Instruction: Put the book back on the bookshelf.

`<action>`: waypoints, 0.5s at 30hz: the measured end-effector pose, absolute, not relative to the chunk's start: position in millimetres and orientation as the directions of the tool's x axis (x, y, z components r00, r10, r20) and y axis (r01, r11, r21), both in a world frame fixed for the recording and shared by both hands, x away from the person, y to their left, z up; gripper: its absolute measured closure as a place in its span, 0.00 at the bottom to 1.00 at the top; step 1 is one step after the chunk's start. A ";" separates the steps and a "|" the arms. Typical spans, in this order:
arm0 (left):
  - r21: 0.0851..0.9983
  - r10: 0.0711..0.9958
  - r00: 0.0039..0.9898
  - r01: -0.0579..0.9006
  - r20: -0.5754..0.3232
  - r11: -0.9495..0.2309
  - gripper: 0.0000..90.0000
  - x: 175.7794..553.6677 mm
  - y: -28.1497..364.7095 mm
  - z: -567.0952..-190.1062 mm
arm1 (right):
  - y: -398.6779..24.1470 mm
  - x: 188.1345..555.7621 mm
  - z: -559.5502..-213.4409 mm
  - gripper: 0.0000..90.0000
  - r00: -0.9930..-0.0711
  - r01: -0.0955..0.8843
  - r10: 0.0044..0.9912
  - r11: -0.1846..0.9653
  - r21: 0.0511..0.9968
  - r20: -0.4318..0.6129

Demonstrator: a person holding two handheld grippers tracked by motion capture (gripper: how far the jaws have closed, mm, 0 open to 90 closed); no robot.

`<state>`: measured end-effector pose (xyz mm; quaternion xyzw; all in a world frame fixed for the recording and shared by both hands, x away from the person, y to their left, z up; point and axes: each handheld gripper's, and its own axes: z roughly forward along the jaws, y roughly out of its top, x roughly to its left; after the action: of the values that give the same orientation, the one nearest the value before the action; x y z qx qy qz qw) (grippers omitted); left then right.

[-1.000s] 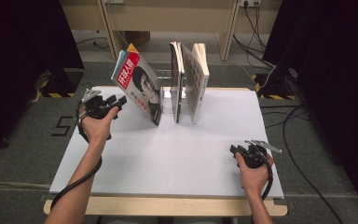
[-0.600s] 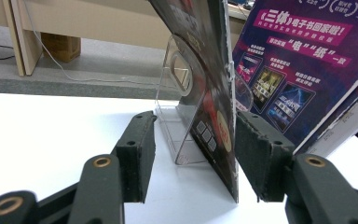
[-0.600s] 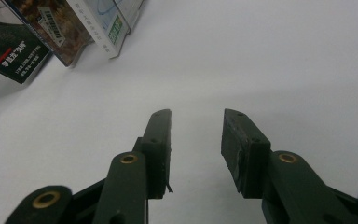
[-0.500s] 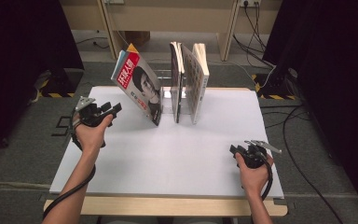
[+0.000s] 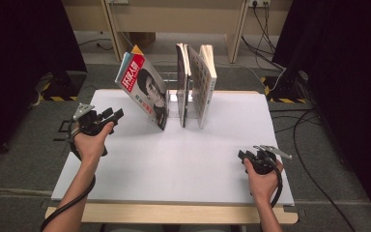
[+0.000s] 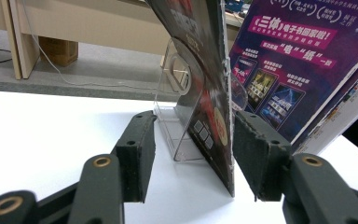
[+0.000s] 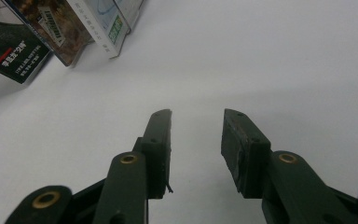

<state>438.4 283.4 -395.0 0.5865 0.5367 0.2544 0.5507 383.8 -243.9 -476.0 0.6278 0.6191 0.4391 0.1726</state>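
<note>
A magazine [image 5: 145, 92] with a red title and a portrait cover leans to the left on the white table [image 5: 174, 169]. Two more magazines [image 5: 195, 82] stand upright beside it against a clear acrylic bookend [image 6: 179, 116]. My left gripper [image 5: 113, 115] hovers left of the leaning magazine, apart from it. In the left gripper view its jaws [image 6: 193, 126] stand open, with that magazine's dark lower edge [image 6: 214, 140] farther off beyond them. My right gripper [image 5: 243, 155] rests near the table's front right. It is open [image 7: 197, 116] over bare white surface, nothing between its pads.
A purple back cover [image 6: 284, 70] slants across the right of the left gripper view. Wooden furniture legs [image 5: 111, 29] and cables [image 5: 270, 29] lie on the floor behind the table. A wooden strip [image 5: 174, 212] runs along the table's front edge.
My left hand has drawn back to the left and toward the person, away from the leaning magazine. The right hand and the magazines have stayed put.
</note>
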 end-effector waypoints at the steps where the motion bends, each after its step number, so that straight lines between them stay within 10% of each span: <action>1: 0.920 0.911 0.294 0.349 -0.290 0.180 0.53 437.8 283.6 -395.5 | -244.0 383.7 -475.8 0.70 -0.153 0.625 0.929 -0.172 0.761 0.336; 15: 0.911 0.916 0.285 0.379 -0.283 0.163 0.52 420.6 295.1 -408.3 | -244.4 383.6 -475.6 0.70 -0.154 0.624 0.929 -0.172 0.762 0.336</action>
<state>420.6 295.1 -408.3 0.5963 0.5429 0.2504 0.5357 383.6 -244.4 -475.6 0.6268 0.6197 0.4393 0.1735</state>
